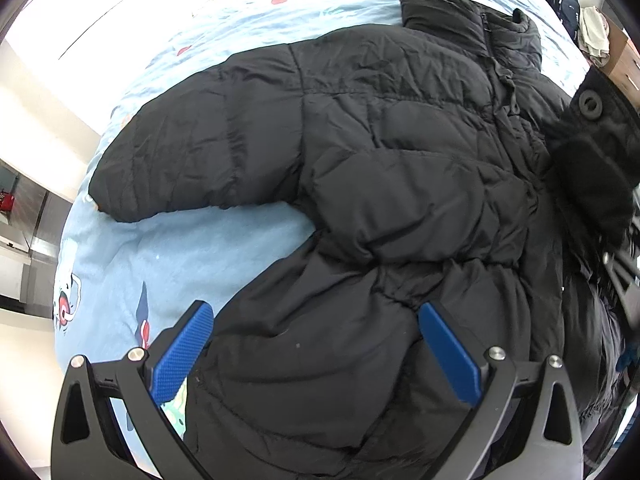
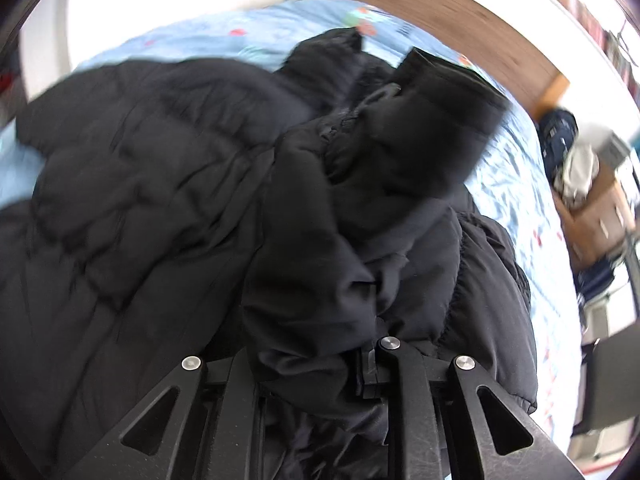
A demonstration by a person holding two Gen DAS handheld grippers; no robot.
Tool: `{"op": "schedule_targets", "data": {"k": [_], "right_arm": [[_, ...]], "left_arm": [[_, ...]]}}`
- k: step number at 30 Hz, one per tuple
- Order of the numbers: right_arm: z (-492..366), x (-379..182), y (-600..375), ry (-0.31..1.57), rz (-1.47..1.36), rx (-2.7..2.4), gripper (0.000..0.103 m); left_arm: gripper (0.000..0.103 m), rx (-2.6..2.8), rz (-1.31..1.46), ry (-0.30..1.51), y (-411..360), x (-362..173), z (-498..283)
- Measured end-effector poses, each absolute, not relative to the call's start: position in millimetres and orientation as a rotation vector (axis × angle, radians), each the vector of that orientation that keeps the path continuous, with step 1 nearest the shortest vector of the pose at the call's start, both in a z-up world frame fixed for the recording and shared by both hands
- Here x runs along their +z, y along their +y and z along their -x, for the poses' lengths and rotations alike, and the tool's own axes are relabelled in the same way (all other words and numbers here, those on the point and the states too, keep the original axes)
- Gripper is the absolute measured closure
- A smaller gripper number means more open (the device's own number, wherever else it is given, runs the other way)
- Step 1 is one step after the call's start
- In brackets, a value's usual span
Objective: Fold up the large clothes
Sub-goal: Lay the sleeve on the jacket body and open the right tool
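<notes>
My black puffer jacket (image 1: 400,160) lies front-up on the light blue bedsheet (image 1: 180,248), collar toward 12 o'clock in the left wrist view, zip running down from it. One sleeve (image 1: 192,148) stretches out toward 9 o'clock, flat on the sheet and not yet folded in.

My left gripper (image 1: 316,320) is spread wide, its 2 blue pads (image 1: 184,352) standing either side of the jacket's lower edge at about 6 o'clock; they grip nothing, and I cannot tell whether the pads touch the cloth.

My right gripper (image 2: 316,356) looks to be pinching a thick bunch of the jacket's black fabric at 6 o'clock in its own view: the cloth (image 2: 312,280) bulges up between the finger bases and hides the pads, so I judge the grip from that bunching alone. The right wrist picture is blurred by motion, and the far cuff or flap (image 2: 432,120) at 1 o'clock looks smeared.

I judge this to be an early step: I am carrying 1 side, likely the other sleeve, across the chest toward the middle, while the first sleeve waits.

Next I should lay the held part flat over the front and let go, then bring my left gripper to the outstretched sleeve at 9 o'clock, pinch near its cuff, and fold it across. The padding is springy, so pressing each fold down would help it stay.
</notes>
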State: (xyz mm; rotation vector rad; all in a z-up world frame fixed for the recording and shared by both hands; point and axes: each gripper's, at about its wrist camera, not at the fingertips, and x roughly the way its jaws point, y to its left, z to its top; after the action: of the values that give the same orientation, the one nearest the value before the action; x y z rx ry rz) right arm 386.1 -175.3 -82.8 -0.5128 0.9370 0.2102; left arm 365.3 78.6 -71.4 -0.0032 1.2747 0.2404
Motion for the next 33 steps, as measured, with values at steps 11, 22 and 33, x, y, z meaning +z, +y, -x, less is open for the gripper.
{"op": "schedule_targets", "data": {"k": [11,22,33], "right_arm": [[-322,-88,-156,0.965,0.541,0.367,0.059],[-339,-15,-219,0.949,0.305,0.269,0.058],[-421,-37,-320,1.002,0.132,0.069,0.055]], "left_arm": [[0.000,0.220,0.041,1.239,73,-54,-364],[0.000,0.092,0.136,1.170,15,-43,-404],[0.000,0.014,0.103,1.108,-96,-91,-484]]}}
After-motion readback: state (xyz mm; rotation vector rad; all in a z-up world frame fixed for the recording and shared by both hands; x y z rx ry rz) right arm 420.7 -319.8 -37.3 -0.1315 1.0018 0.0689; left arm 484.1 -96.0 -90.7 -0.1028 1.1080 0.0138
